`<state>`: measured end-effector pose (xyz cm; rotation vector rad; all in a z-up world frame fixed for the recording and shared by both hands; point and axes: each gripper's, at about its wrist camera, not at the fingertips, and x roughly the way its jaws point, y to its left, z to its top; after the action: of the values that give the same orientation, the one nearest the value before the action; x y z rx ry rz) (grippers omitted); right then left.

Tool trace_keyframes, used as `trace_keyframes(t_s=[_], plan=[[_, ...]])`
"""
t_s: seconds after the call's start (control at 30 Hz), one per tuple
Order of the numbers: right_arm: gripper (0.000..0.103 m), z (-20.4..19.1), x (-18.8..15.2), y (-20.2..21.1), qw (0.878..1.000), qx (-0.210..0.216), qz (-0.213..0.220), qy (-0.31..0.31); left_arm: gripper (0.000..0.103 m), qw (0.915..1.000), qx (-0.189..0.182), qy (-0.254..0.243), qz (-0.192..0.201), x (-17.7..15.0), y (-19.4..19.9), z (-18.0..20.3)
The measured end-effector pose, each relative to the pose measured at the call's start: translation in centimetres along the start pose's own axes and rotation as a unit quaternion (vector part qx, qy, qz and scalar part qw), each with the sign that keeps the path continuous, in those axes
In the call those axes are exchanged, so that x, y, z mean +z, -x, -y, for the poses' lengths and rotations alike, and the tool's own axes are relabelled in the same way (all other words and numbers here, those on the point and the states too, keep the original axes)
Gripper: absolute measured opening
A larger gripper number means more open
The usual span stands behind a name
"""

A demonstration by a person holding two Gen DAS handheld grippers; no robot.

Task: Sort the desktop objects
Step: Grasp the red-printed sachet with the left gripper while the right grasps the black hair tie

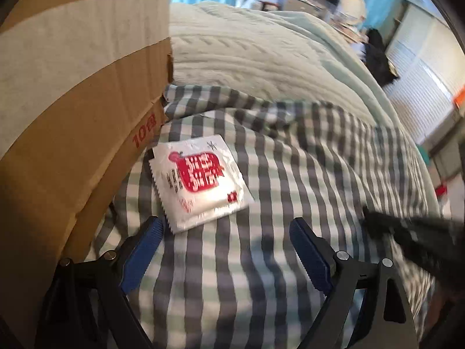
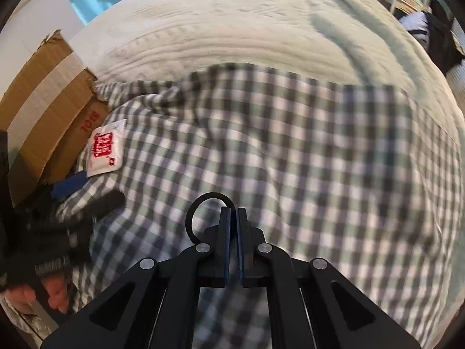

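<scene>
A flat white plastic sachet with a red printed label (image 1: 200,181) lies on a grey-and-white checked cloth (image 1: 276,261) spread over a bed, its left edge close beside the brown cardboard box with a pale tape strip and red print (image 1: 75,110). The left gripper (image 1: 226,229) hovers just in front of the sachet with its blue-padded jaws spread wide and nothing between them; the left blue pad (image 1: 145,247) sits almost at the sachet's near serrated corner, while the right pad is well off to its side over bare cloth. The right gripper (image 2: 234,215) is clenched, its pads together, and a thin black loop (image 2: 203,200) curves out from its left fingertip; whether the loop is pinched I cannot tell. From the right wrist view the sachet lies far to the upper left, beside the box. A pale green ribbed blanket (image 2: 247,29) covers the bed beyond the cloth.
</scene>
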<state>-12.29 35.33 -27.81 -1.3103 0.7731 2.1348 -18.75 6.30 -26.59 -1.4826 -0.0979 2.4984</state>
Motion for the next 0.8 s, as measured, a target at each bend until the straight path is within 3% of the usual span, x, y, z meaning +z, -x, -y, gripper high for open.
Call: trace_keyframes(t_s=[0.27, 0.3, 0.33, 0.4, 0.57, 0.6, 0.63, 0.8], plan=[[0.003, 0.2, -1.6, 1.1, 1.0, 0.002, -0.001, 0.005, 0.091, 0.9983, 0.033, 0.046, -0.011, 2.3, -2.0, 0.5], [0.003, 0.2, -1.7, 1.3, 1.0, 0.003, -0.001, 0.004, 0.081, 0.9985, 0.038, 0.04, -0.009, 2.3, -2.0, 0.6], [0.003, 0.4, -1.4, 1.6, 1.0, 0.003, 0.0, 0.003, 0.061, 0.9982, 0.052, 0.029, -0.003, 2.2, -2.1, 0.7], [0.003, 0.6, -1.4, 2.0, 1.0, 0.006, 0.001, -0.001, 0.048, 0.9973, 0.07, 0.019, 0.008, 1.9, -1.7, 0.4], [0.003, 0.5, -1.4, 2.5, 1.0, 0.01, 0.004, -0.008, 0.02, 0.9989, 0.044, 0.006, 0.015, 1.7, -0.6, -0.1], [0.003, 0.5, -1.4, 2.6, 1.0, 0.01, 0.005, -0.007, 0.01, 0.9995, 0.027, 0.002, 0.014, 1.5, -0.2, -0.1], [0.003, 0.3, -1.5, 2.9, 1.0, 0.009, 0.007, -0.006, 0.005, 0.9997, 0.018, -0.001, 0.014, 1.1, 0.3, -0.2], [0.003, -0.3, -1.7, 4.4, 1.0, 0.008, 0.018, -0.007, 0.005, 0.9996, 0.004, -0.026, 0.003, 0.4, 1.3, 0.7]])
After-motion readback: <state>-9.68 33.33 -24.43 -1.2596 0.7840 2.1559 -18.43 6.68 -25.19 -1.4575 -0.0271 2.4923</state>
